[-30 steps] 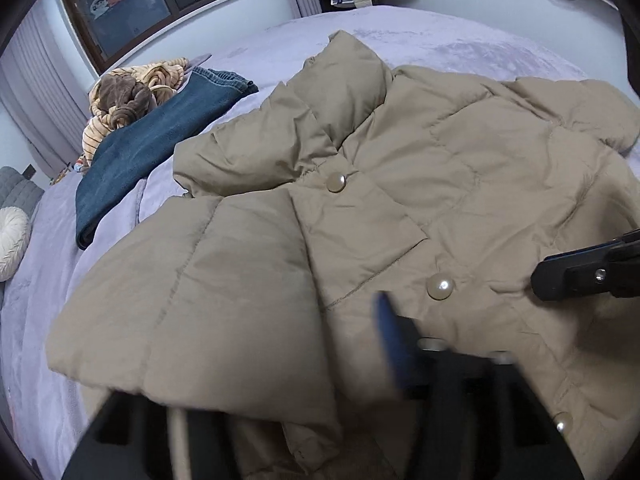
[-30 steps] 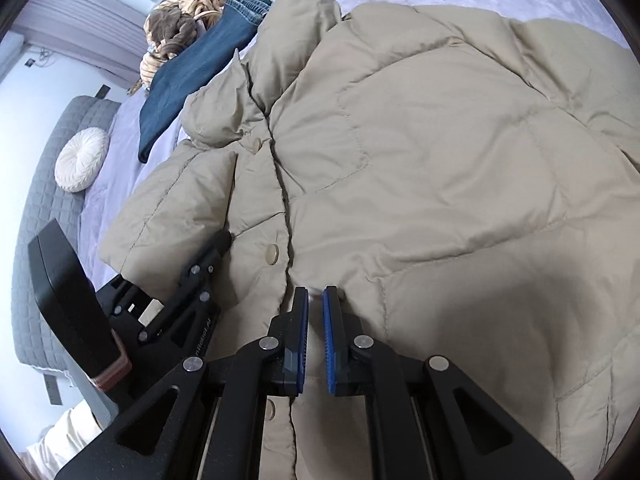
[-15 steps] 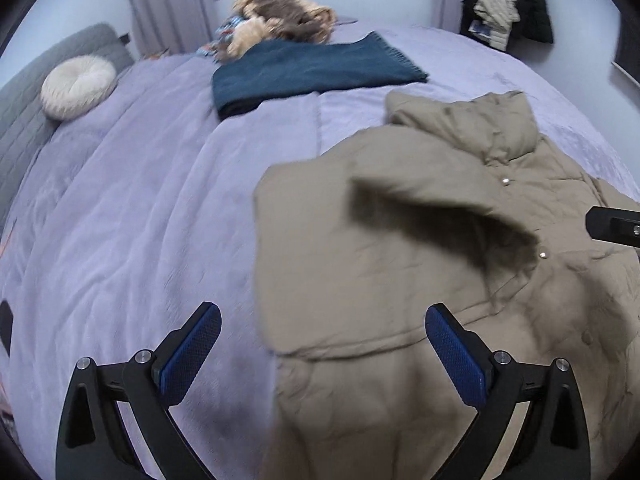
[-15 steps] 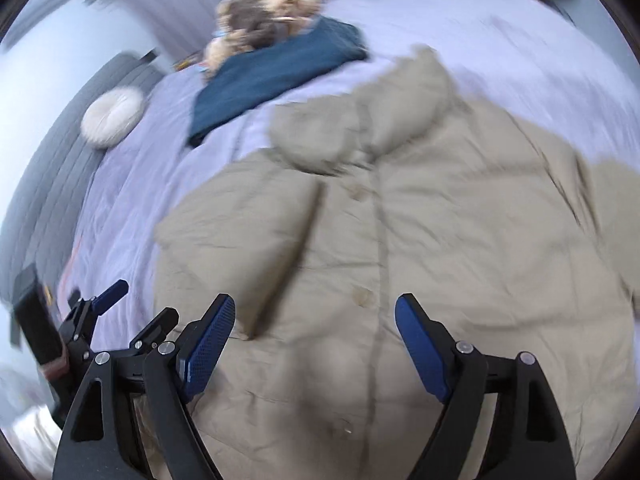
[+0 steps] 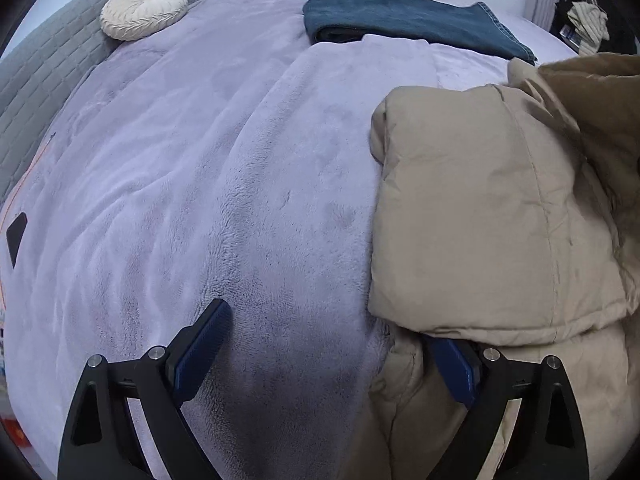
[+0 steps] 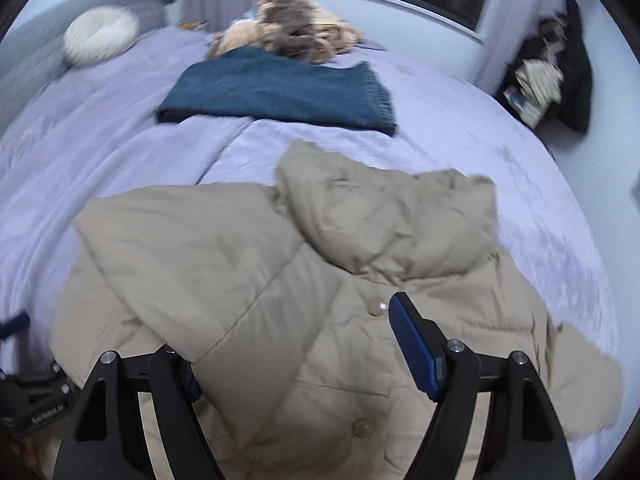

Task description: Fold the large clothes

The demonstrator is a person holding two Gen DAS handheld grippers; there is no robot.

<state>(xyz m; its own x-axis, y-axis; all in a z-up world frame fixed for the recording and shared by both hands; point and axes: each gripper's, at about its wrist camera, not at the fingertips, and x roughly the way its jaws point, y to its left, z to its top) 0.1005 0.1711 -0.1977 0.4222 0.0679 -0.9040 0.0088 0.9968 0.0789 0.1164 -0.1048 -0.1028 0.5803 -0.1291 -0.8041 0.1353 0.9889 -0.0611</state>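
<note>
A tan puffer jacket (image 6: 320,300) lies front-up on the lavender bed cover (image 5: 200,160), hood toward the far side and one sleeve folded across its chest. In the left wrist view the folded sleeve (image 5: 500,220) fills the right side. My left gripper (image 5: 328,352) stands wide at the jacket's left edge, its jaws closing. One finger hangs over bare cover and the other is tucked under the sleeve's hem. My right gripper (image 6: 300,360) is wide over the jacket front, jaws closing a little. Its left finger is hidden under the sleeve fold and its pads press on nothing.
A folded dark blue garment (image 6: 276,88) lies beyond the jacket, with a heap of clothes (image 6: 296,32) behind it. A round white cushion (image 5: 144,10) rests against the grey headboard (image 5: 40,60). Dark clothes (image 6: 560,72) hang by the right wall. Bare cover stretches left of the jacket.
The right gripper, shut on the jacket front a second ago, has opened and drawn back. The left gripper swung left to the jacket's edge, and the sleeve now lies folded over the chest.
</note>
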